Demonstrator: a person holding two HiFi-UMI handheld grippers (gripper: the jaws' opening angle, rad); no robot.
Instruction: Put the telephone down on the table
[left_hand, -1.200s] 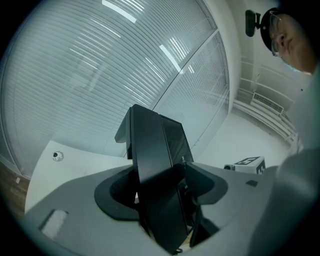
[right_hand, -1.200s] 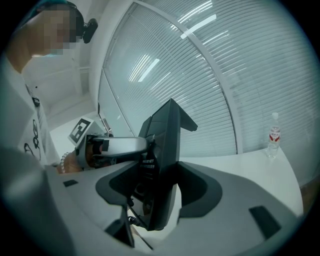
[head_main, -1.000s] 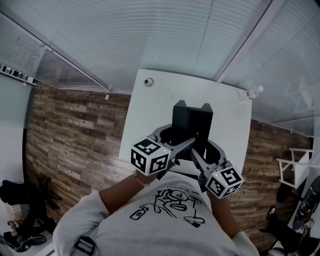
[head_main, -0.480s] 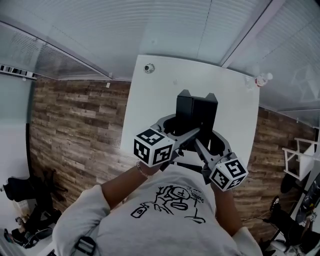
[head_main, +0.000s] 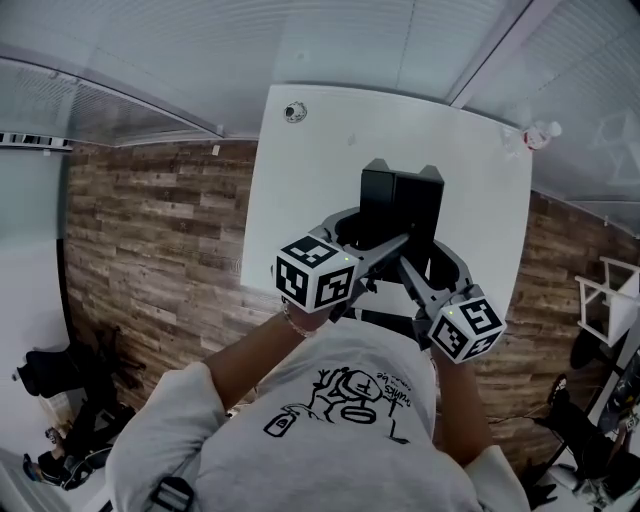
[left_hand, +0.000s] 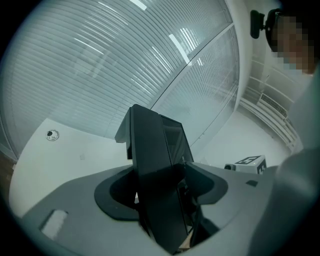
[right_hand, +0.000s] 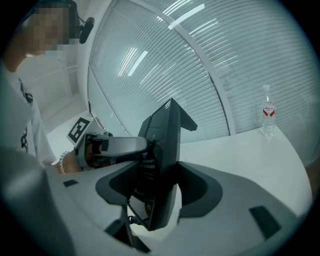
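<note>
I see the big white table (head_main: 300, 200) in the middle of the head view. The black telephone (head_main: 400, 205) stands upright over it, near the middle of the frame. My left claw (head_main: 362, 238) squeezes its left side and my right claw (head_main: 435, 265) squeezes its right side, so the telephone sits right between both pairs of jaws. A little bottle (head_main: 540, 132) stands at the table's upper right corner.

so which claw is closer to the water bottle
Right. The right claw grips the telephone on the side facing the water bottle; the left claw grips its opposite side, farther off.
</note>
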